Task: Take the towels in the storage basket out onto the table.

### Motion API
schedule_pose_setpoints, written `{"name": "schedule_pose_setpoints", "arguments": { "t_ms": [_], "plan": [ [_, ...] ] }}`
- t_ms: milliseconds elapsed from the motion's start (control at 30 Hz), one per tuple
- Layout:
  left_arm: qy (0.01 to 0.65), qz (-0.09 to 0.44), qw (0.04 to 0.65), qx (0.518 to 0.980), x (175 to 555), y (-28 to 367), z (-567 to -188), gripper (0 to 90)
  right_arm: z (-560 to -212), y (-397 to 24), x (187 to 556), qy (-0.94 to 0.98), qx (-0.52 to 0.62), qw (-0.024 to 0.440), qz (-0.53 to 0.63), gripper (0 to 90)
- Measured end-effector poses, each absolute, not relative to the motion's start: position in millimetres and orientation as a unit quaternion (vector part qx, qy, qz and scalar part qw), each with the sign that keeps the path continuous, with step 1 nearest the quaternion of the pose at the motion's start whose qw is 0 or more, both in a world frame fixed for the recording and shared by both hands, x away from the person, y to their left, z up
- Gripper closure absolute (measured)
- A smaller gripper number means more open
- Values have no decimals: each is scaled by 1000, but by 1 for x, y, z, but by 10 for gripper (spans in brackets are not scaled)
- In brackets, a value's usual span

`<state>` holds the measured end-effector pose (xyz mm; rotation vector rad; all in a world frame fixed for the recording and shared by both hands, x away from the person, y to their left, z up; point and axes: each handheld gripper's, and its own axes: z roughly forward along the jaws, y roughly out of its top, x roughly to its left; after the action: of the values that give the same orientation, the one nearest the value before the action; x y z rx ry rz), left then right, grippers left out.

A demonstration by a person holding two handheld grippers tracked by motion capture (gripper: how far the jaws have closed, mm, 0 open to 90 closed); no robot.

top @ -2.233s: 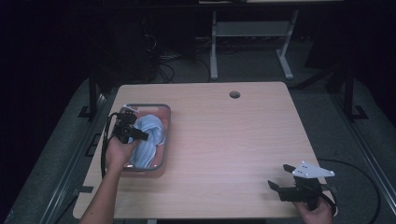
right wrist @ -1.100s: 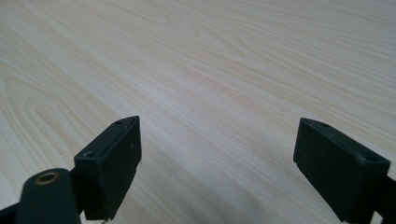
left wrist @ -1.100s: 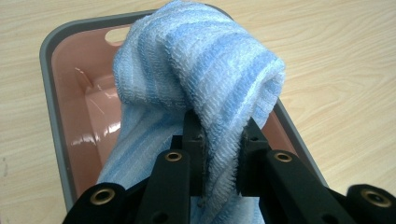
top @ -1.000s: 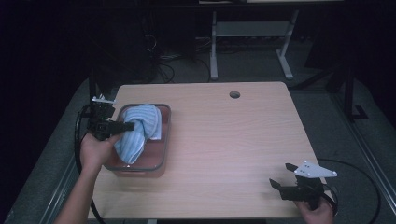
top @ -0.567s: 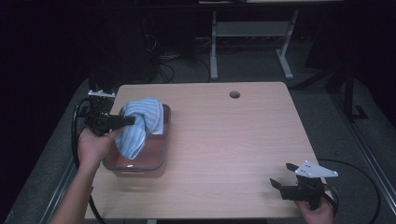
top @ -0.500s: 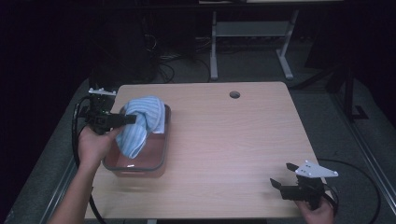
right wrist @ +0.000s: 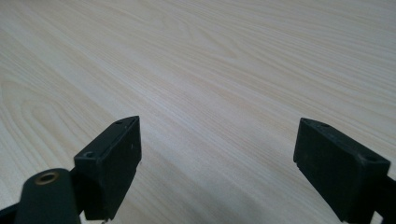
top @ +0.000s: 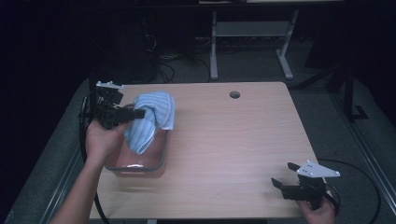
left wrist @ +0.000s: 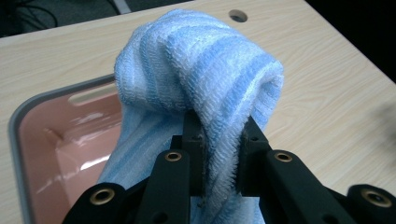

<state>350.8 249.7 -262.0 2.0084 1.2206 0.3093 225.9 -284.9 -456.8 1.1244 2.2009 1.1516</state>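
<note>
Towel (top: 152,119) | clamped in left gripper (top: 140,113) | hangs lengthwise, tail down into tub (top: 135,167)

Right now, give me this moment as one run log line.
left gripper: shut on blue striped towel, lifted over pink bin | right gripper: open, idle above table

Room is dark. Light wood desk (top: 233,140) w/ a small round hole (top: 234,94). Grey floor (top: 252,65), white stand (top: 252,32) & black cables (top: 163,56) behind.
</note>
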Motion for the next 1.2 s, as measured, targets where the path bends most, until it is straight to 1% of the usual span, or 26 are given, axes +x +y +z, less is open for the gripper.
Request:
{"name": "schedule_pose_setpoints", "arguments": {
  "t_ms": [400,1200],
  "plan": [
    [452,107,385,797,355,220,-257,771,-456,-286,226,789,402,207,415,147],
    [418,79,395,814,371,165,-265,771,-457,-287,226,787,404,204,420,146]
  ]
}}
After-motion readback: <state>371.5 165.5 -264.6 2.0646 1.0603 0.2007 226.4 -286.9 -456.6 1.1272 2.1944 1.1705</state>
